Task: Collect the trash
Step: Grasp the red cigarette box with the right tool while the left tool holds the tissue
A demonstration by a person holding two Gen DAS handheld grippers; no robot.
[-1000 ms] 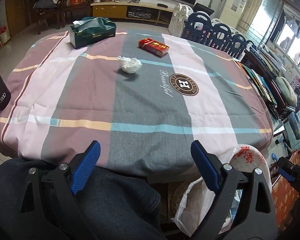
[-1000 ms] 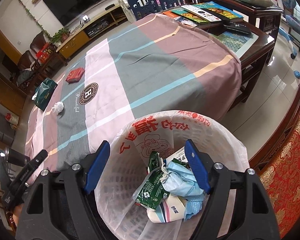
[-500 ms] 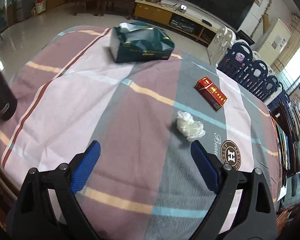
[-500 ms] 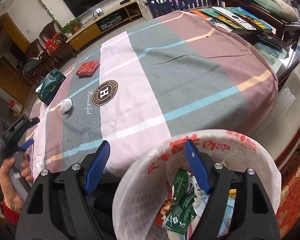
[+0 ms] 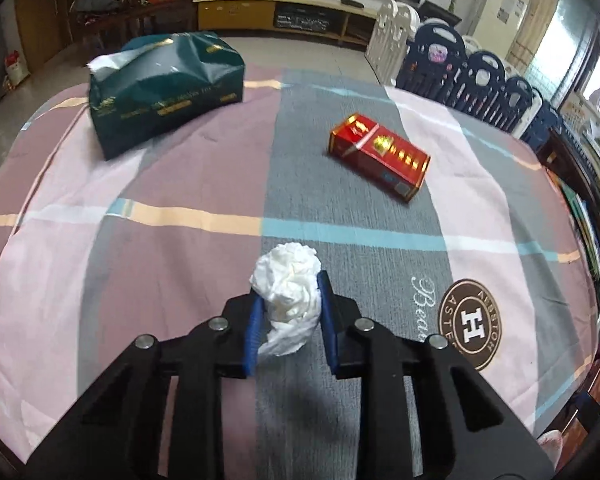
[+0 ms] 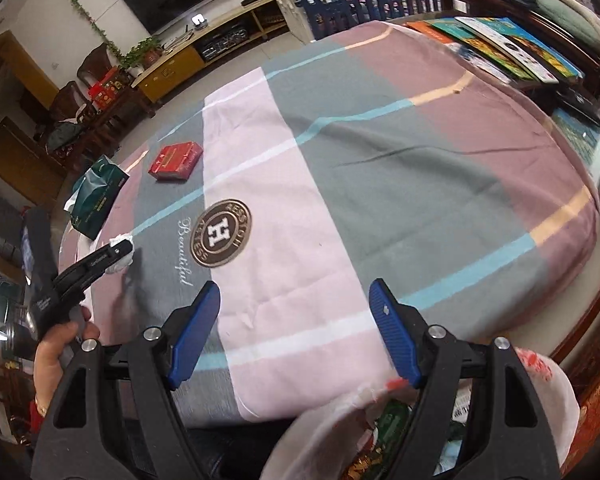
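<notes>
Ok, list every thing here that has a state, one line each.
Left tongs: just been closing, blue pads pressed on the tissue wad.
Crumpled white tissue wad: clamped, resting on the tablecloth.
Right tongs: open, empty.
Flat red carton: shut, lying flat.
Dark green tissue pack: open, a tissue poking out.
White-lined bin: holds trash.

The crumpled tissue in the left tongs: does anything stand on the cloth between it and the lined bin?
Nothing visible does. The crumpled tissue sits between the left tongs; the striped cloth toward the lined bin at the table's edge lies bare.
</notes>
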